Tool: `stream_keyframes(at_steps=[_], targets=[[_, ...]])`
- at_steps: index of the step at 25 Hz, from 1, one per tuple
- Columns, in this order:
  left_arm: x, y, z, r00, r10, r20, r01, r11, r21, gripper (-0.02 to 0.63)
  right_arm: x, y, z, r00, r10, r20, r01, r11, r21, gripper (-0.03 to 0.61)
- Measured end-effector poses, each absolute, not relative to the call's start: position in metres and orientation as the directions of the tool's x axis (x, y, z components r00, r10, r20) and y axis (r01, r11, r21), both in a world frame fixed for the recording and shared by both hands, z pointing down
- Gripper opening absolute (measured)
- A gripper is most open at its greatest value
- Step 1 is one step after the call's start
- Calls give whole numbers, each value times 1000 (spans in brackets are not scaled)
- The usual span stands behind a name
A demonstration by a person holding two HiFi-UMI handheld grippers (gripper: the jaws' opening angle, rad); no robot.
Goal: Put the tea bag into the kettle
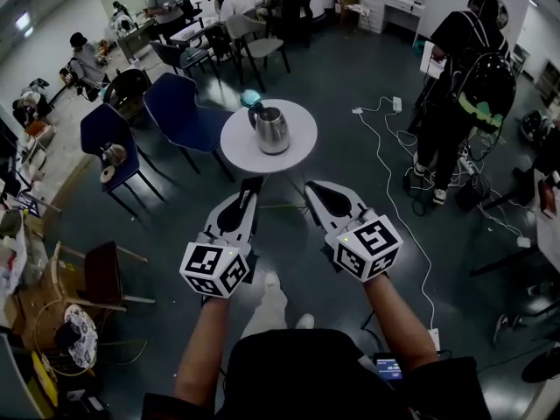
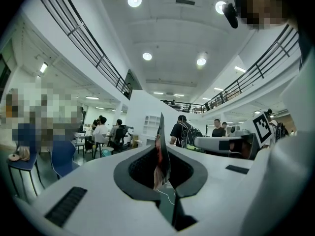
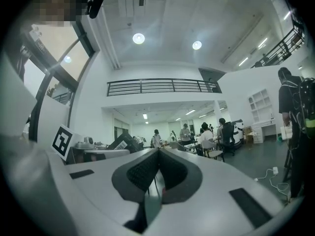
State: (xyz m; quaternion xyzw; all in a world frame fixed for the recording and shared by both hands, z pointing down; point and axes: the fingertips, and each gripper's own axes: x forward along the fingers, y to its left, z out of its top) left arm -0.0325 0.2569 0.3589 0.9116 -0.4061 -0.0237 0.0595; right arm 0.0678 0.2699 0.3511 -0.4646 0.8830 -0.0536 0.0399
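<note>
A steel kettle (image 1: 272,129) stands on a small round white table (image 1: 236,151) ahead of me. Both grippers are held side by side short of the table and point level toward it. My left gripper (image 1: 251,184) (image 2: 161,167) is shut on a flat tea bag (image 2: 161,149), which stands on edge between the pads, with a thin white string hanging below it. My right gripper (image 1: 308,185) (image 3: 158,154) is shut with nothing between its pads. The tea bag is too small to make out in the head view.
A teal round object (image 1: 251,98) sits on the table behind the kettle. Blue chairs (image 1: 188,112) stand left of the table. A person with a backpack (image 1: 464,86) stands to the right, and white cables (image 1: 385,147) run across the dark floor there. More people sit at tables further back.
</note>
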Motion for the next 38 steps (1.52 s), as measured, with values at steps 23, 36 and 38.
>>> stream_keyframes(at_steps=[23, 36, 38], targets=[[-46, 188, 370, 673, -740, 3, -731, -664, 154, 35, 53, 199, 362, -560, -829, -4, -821, 555, -132, 17], [-47, 80, 377, 696, -717, 22, -710, -684, 169, 35, 51, 93, 367, -532, -847, 10, -838, 525, -147, 17], [-47, 65, 379, 698, -716, 20, -708, -685, 174, 35, 52, 78, 368, -528, -849, 11, -840, 520, -152, 17]])
